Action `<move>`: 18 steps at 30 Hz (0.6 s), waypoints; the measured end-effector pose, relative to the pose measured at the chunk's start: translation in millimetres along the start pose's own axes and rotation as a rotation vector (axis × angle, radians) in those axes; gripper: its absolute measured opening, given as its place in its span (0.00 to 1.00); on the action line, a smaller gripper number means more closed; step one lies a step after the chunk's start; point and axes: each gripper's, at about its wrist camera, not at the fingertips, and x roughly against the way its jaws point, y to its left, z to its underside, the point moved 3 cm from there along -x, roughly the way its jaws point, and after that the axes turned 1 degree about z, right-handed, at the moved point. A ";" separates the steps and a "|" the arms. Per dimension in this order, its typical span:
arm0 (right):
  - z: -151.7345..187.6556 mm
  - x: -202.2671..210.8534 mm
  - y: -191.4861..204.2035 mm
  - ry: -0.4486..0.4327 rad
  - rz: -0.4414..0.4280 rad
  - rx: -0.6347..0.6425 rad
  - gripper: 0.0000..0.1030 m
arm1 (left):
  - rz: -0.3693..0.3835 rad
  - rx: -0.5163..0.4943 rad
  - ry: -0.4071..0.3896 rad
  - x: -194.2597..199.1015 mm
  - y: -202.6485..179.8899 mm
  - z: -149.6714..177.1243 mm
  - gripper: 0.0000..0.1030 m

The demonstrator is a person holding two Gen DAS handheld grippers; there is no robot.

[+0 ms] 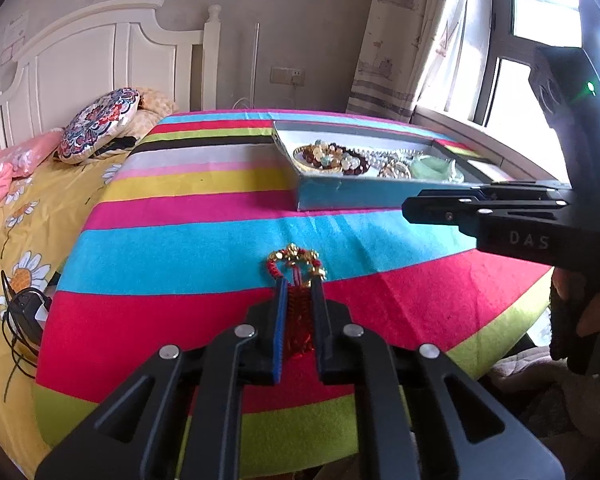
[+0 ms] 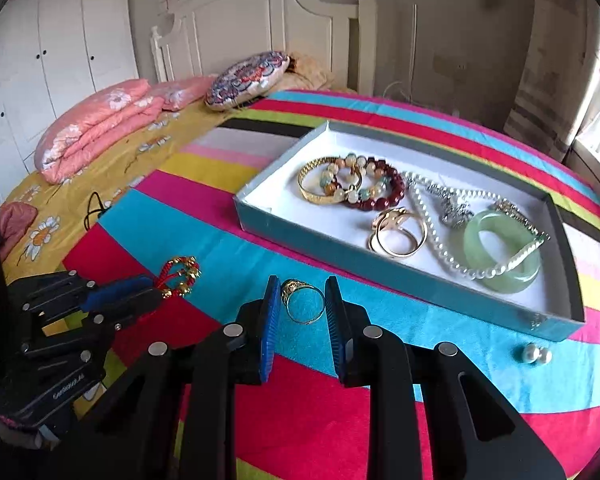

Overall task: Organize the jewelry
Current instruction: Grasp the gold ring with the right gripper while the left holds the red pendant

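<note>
Left tool [image 1: 300,280]: jaws drawn close on the red cord bracelet [image 1: 296,268], which lies between the fingers; its gold beads stick out past the tips. In the right wrist view the same tool [image 2: 156,292] enters from the left with the bracelet [image 2: 180,274] at its tips.
Right tool [image 2: 302,294]: jaws apart, one on either side of the gold ring [image 2: 302,300], neither plainly touching it. In the left wrist view this tool [image 1: 416,204] comes in from the right, seen side-on.
Gold ring: lies on the blue stripe of the cloth [image 2: 220,240], just near of the box [image 2: 340,252].
Box: shallow, blue-walled, white inside, on the cloth far and right of both tools.
In the box: gold bangle [image 2: 320,192] and dark red bead bracelet [image 2: 380,192] at the left end, gold rings [image 2: 400,234] nearer, pearl necklace [image 2: 440,232] running across, green jade bangle [image 2: 502,252] at the right end.
Pearl earrings [image 2: 536,354]: two, on the cloth just near of the box's right corner.
Cloth: striped, spread over the bed [image 1: 24,220].
Far left: round cushion [image 2: 248,78], folded pink quilt [image 2: 96,128], white headboard [image 2: 260,12].
</note>
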 end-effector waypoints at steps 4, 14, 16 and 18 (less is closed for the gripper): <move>-2.0 12.8 -7.5 -0.030 -0.018 -0.013 0.22 | 0.000 -0.003 -0.023 8.5 -2.6 -5.5 0.10; -5.1 36.2 -38.7 -0.092 -0.014 -0.074 0.23 | 0.026 -0.040 -0.006 17.9 -12.7 -28.3 0.00; -2.6 35.7 -42.5 -0.088 -0.020 -0.086 0.23 | 0.018 -0.036 0.020 15.8 -11.4 -24.4 0.03; -1.0 35.2 -42.6 -0.086 -0.028 -0.086 0.23 | 0.042 0.007 0.061 11.6 -5.9 -16.5 0.14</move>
